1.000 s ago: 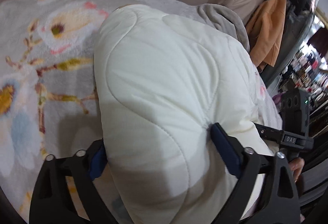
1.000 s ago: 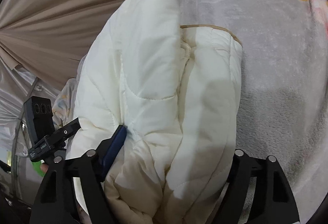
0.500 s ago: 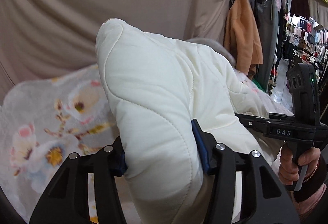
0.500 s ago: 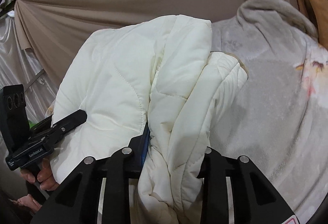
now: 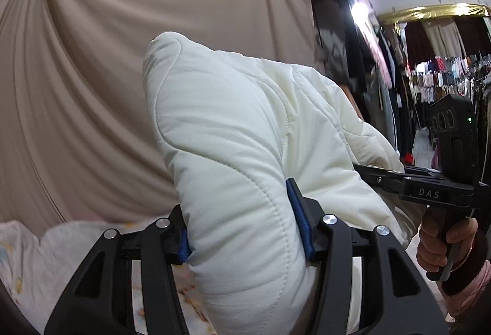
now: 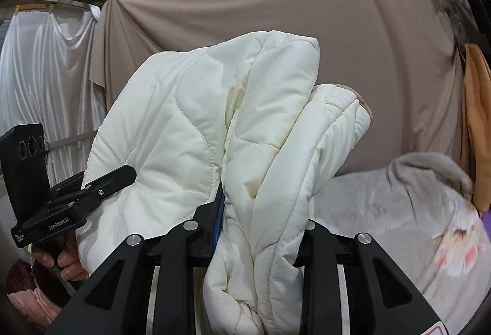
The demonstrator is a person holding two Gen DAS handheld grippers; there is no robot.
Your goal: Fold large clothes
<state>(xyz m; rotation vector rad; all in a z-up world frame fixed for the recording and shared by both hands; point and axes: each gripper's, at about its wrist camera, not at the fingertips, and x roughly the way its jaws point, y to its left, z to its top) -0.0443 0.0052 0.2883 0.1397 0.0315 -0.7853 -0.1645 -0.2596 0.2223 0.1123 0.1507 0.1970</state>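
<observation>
A cream quilted padded coat (image 5: 233,157) is folded into a thick bundle and held up in the air between both grippers. My left gripper (image 5: 242,230) is shut on one end of the bundle, its blue pads pressed into the padding. My right gripper (image 6: 260,209) is shut on the other end of the coat (image 6: 214,132), where several folded layers bunch between the fingers. Each gripper shows in the other's view, at the right edge of the left wrist view (image 5: 429,187) and at the left edge of the right wrist view (image 6: 61,206).
A grey floral blanket (image 6: 399,212) covers the surface below, also low in the left wrist view (image 5: 36,267). A beige draped curtain (image 5: 92,74) hangs behind. An orange garment (image 6: 475,126) hangs at the right. Clothing racks (image 5: 445,74) fill the shop beyond.
Both grippers have lifted the folded coat off the blanket and tilted upward; the blanket has dropped to the bottom of both views and the curtain now fills the background.
</observation>
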